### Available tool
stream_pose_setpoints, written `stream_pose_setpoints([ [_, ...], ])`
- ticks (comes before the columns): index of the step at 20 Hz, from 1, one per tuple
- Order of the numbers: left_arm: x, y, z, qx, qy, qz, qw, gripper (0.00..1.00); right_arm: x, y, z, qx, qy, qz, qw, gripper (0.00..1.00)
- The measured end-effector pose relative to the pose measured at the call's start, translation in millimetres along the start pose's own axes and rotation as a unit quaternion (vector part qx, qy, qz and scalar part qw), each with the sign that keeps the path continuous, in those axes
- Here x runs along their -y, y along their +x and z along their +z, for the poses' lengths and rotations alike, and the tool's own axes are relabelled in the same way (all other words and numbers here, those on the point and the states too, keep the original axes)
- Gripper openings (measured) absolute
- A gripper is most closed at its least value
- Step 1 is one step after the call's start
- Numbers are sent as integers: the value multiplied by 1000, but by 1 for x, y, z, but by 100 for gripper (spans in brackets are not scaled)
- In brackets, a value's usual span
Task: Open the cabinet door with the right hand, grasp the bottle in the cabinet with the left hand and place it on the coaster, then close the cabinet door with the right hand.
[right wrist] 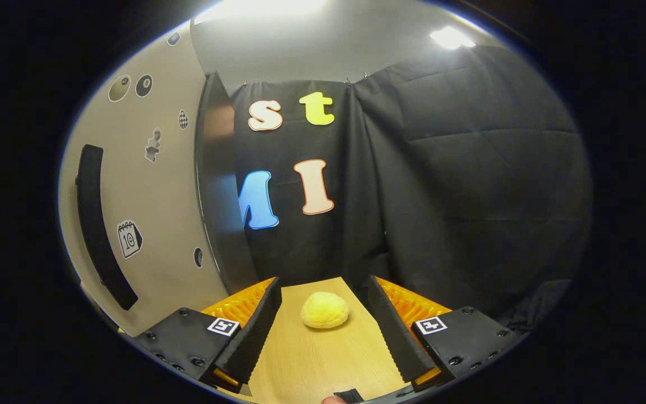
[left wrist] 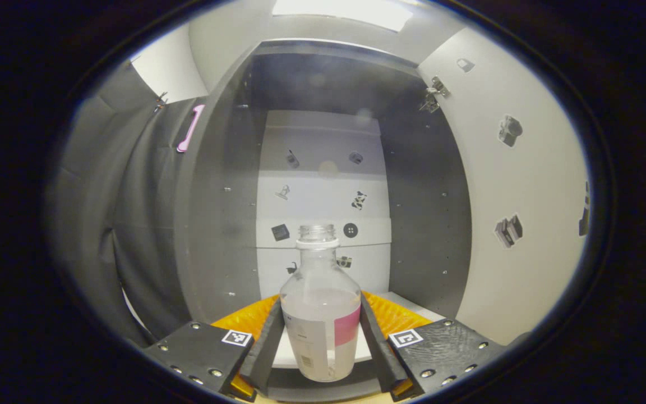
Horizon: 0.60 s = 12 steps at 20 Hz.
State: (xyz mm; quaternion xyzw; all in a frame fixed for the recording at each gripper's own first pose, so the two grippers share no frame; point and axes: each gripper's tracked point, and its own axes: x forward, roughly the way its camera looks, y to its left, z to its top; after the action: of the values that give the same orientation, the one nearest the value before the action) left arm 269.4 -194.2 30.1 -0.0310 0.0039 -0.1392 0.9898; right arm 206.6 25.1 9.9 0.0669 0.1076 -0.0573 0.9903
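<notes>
Left gripper (left wrist: 321, 331) fingers bracket the bottle (left wrist: 321, 314) at 6 o'clock inside the cabinet (left wrist: 424, 224), apparently pinching it for extraction. Right gripper (right wrist: 323, 331) spread, idle beside the door (right wrist: 149, 185).

I see a black cloth wall (right wrist: 469, 185) hanging in folds behind a light wooden tabletop (right wrist: 312, 359). Bright ceiling lights (right wrist: 451, 37) shine above on a pale grey ceiling (right wrist: 312, 39).

Clear plastic-looking bottle (left wrist: 321, 314) with a paper label, kinda glossy. Dark matt cabinet (left wrist: 424, 213) with a smooth pale door (right wrist: 149, 191), light wood-grain tabletop (right wrist: 312, 359), wrinkly black cloth wall (right wrist: 469, 185).
</notes>
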Motion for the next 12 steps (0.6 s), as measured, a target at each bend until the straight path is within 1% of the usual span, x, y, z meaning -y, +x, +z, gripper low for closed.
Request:
stream_pose_setpoints([
  [7, -31, -60, -11, -2, -9, 48, 999, 71, -9, 7, 2, -1, -11, 41, 999, 98],
  [12, -56, -99, -24, -5, -8, 83, 996, 70, -20, 3, -1, -7, -19, 70, 997, 98],
])
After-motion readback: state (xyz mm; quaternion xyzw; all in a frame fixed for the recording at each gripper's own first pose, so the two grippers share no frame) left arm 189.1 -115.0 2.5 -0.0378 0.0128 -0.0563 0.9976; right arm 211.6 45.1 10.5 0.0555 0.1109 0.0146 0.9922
